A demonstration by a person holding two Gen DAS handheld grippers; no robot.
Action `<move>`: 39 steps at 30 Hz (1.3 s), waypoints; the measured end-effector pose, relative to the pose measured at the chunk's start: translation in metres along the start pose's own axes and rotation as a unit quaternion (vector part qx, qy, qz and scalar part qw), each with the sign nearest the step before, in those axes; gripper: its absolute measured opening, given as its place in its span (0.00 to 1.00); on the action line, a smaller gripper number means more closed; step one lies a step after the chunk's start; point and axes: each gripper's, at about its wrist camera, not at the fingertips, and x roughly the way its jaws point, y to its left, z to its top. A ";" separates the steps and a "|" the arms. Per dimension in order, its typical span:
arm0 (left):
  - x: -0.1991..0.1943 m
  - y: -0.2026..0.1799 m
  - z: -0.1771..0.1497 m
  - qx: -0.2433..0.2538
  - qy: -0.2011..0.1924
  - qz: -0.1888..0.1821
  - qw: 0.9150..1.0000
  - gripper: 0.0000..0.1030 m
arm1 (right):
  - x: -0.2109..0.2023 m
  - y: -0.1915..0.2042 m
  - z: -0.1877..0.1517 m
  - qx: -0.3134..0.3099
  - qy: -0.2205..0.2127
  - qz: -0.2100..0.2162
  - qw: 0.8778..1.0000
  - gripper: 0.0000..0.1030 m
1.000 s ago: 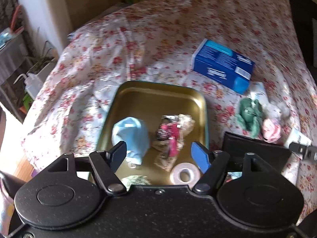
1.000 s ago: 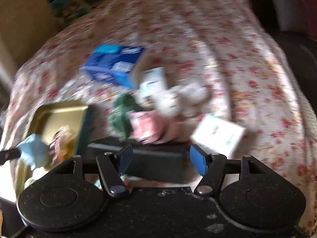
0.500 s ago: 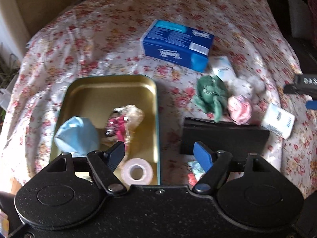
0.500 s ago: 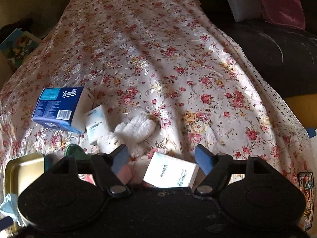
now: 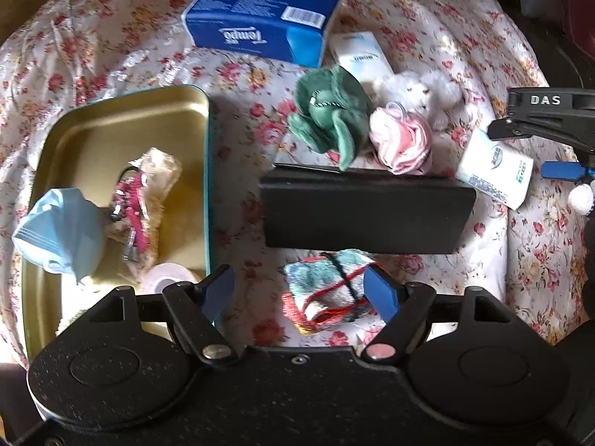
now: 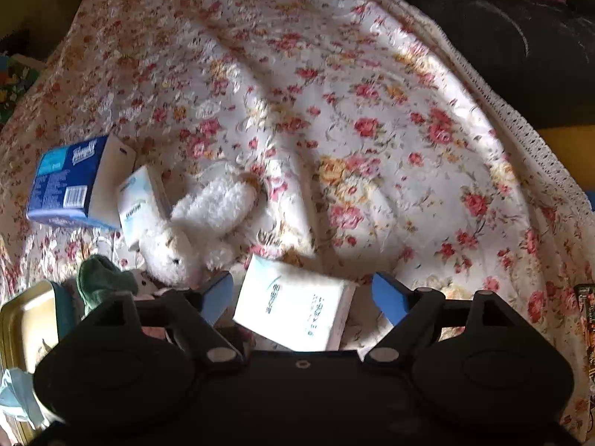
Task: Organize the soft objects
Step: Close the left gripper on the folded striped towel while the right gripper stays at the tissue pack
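Two grippers hang over the flowered bedspread (image 6: 372,141), both tipped steeply down. Nearest, the left gripper (image 5: 299,290) has its blue pads spread with nothing pinched; a small multicoloured knitted bundle (image 5: 327,290) lies on the cloth between them, close against the right-hand pad, though I cannot tell if it touches. The right gripper (image 6: 301,295) has its jaws opening, and a white tissue packet (image 6: 293,310) lies flat between them, clear of both pads.

Just beyond the bundle sits a black box (image 5: 366,213). To its left, a gold tray (image 5: 122,119) holds a blue face mask (image 5: 59,234), a clear bag with pink bits (image 5: 143,200) and a roll of white tape (image 5: 167,278).

Behind the black box, a green plush toy (image 5: 331,115) and a pink fabric ball (image 5: 401,139) lie touching, with a white plush animal (image 6: 200,223) just past them, somewhat blurred. Farther back, a second small white packet (image 6: 143,200) leans against a blue tissue box (image 5: 262,18).
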 end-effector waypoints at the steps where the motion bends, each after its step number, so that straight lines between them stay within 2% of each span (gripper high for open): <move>1: 0.002 -0.002 0.001 0.001 0.002 -0.002 1.000 0.71 | 0.004 0.001 -0.001 -0.001 0.004 -0.003 1.000 0.82; 2: 0.004 -0.004 0.001 0.001 0.003 -0.003 1.000 0.71 | 0.008 0.003 -0.001 -0.002 0.008 -0.009 1.000 0.87; 4: 0.007 -0.008 0.002 0.004 0.005 -0.004 1.000 0.71 | 0.012 0.004 -0.002 -0.004 0.015 -0.011 1.000 0.89; 15: 0.026 -0.022 0.003 0.015 0.029 0.012 0.999 0.72 | 0.032 0.023 -0.009 -0.044 0.034 -0.040 0.998 0.90; 18: 0.032 -0.025 0.002 0.020 0.035 0.022 0.999 0.72 | 0.035 0.025 -0.010 -0.047 0.034 -0.046 0.997 0.87; 20: 0.036 -0.027 0.002 0.024 0.037 0.026 0.999 0.72 | 0.036 0.023 -0.009 -0.044 0.036 -0.042 0.997 0.78; 23: 0.039 -0.031 0.001 0.030 0.040 0.031 0.998 0.72 | 0.035 0.022 -0.009 -0.039 0.040 -0.036 0.998 0.76; 39: 0.054 -0.040 -0.001 0.047 0.055 0.044 0.996 0.72 | 0.018 0.010 -0.004 -0.004 0.006 -0.012 1.000 0.75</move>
